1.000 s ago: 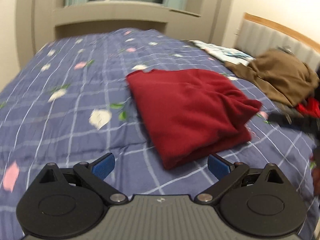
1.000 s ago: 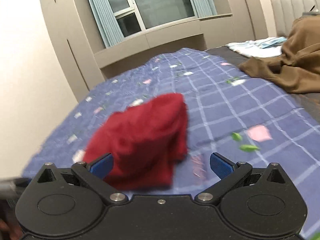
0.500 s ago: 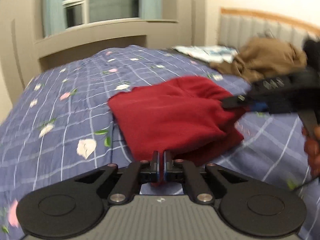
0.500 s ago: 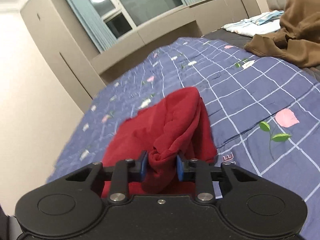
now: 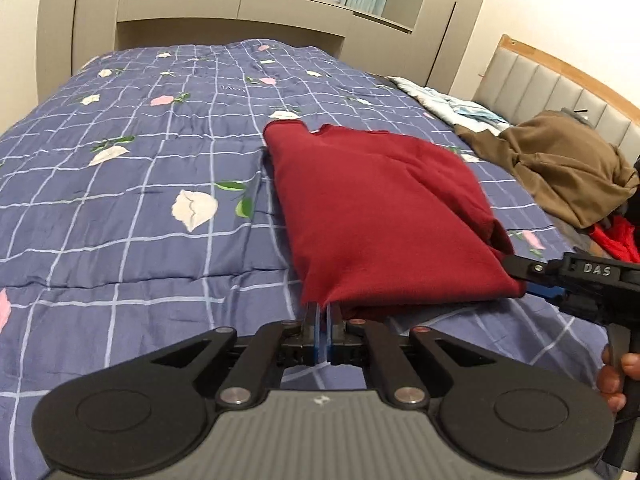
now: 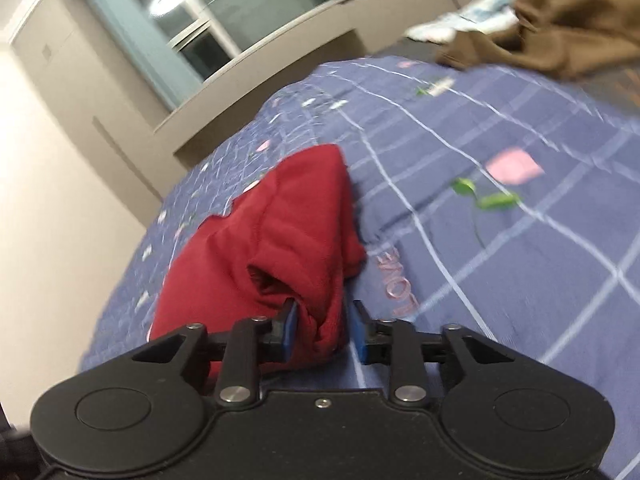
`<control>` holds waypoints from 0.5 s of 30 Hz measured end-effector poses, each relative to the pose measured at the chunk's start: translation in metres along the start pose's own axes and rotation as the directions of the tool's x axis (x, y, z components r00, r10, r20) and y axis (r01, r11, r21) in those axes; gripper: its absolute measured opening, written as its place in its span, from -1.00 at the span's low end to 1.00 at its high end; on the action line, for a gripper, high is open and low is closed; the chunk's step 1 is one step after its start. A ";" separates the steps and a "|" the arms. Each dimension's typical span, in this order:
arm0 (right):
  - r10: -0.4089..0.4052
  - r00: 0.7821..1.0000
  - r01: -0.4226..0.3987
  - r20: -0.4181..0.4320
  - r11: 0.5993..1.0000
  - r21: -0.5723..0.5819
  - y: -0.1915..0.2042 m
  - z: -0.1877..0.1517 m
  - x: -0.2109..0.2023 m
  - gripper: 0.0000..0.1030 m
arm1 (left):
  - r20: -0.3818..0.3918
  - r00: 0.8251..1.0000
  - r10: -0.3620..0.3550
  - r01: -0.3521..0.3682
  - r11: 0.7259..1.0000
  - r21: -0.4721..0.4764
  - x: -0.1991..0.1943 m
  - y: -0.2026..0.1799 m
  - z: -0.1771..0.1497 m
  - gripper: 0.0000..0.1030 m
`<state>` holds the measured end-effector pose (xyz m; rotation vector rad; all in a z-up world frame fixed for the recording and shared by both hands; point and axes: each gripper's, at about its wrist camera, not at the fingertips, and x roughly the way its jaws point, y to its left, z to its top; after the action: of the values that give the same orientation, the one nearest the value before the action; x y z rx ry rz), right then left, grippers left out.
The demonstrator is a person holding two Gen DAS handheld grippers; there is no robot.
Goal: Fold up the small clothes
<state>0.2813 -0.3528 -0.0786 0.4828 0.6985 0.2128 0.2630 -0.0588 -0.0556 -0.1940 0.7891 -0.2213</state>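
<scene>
The dark red garment (image 5: pixel 380 216) lies folded on the bed (image 5: pixel 140 208), on the blue checked quilt with its flower print, and its near edge sits close to the bed's near edge. We have our left claw (image 5: pixel 323 320) pinched tight on the near left corner of that cloth, pads pressed together with only a thin layer between them. Over at the near right corner, our right claw (image 6: pixel 322 330) sits around a bunched fold of the same garment (image 6: pixel 280 248); its jaws are opening, and in the right wrist view the left blue pad touches the fold while the right pad stands just clear of the cloth. In the left wrist view we see that right claw (image 5: pixel 532 280) coming in from the right, with a hand (image 5: pixel 612 376) on its handle. Toward the headboard (image 5: pixel 560 80) end lies a brown garment (image 5: pixel 560 168) in a heap, with a pale blue-and-white cloth (image 5: pixel 448 104) beyond it and something bright red (image 5: pixel 616 240) just beside the brown heap.
</scene>
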 end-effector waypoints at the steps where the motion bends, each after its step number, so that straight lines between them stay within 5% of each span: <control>1: 0.001 1.000 -0.001 0.007 1.000 -0.003 0.001 0.002 -0.001 0.03 | -0.004 1.000 -0.012 0.012 1.000 -0.009 0.000 0.000 0.001 -0.93; 2: 0.000 1.000 0.000 0.018 1.000 -0.008 0.002 0.003 -0.004 0.18 | 0.000 1.000 -0.018 0.018 1.000 -0.021 -0.002 0.000 0.002 -0.90; 3: -0.005 0.999 0.006 0.033 1.000 -0.020 0.003 0.004 -0.009 0.42 | 0.002 1.000 -0.025 0.025 0.999 -0.031 -0.004 0.000 0.003 -0.66; 6: -0.007 0.998 0.011 0.069 0.998 -0.056 0.005 0.011 -0.016 0.70 | 0.031 0.999 -0.041 0.043 0.998 -0.052 -0.017 0.002 0.005 0.47; 15: 0.019 0.999 -0.018 0.029 0.998 -0.056 -0.004 0.078 0.055 0.66 | 0.122 0.992 -0.023 0.031 0.997 -0.065 -0.004 0.001 0.049 0.64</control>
<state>0.3748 -0.3649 -0.0600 0.4386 0.6578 0.2414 0.2960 -0.0523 -0.0192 -0.2786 0.6741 -0.2074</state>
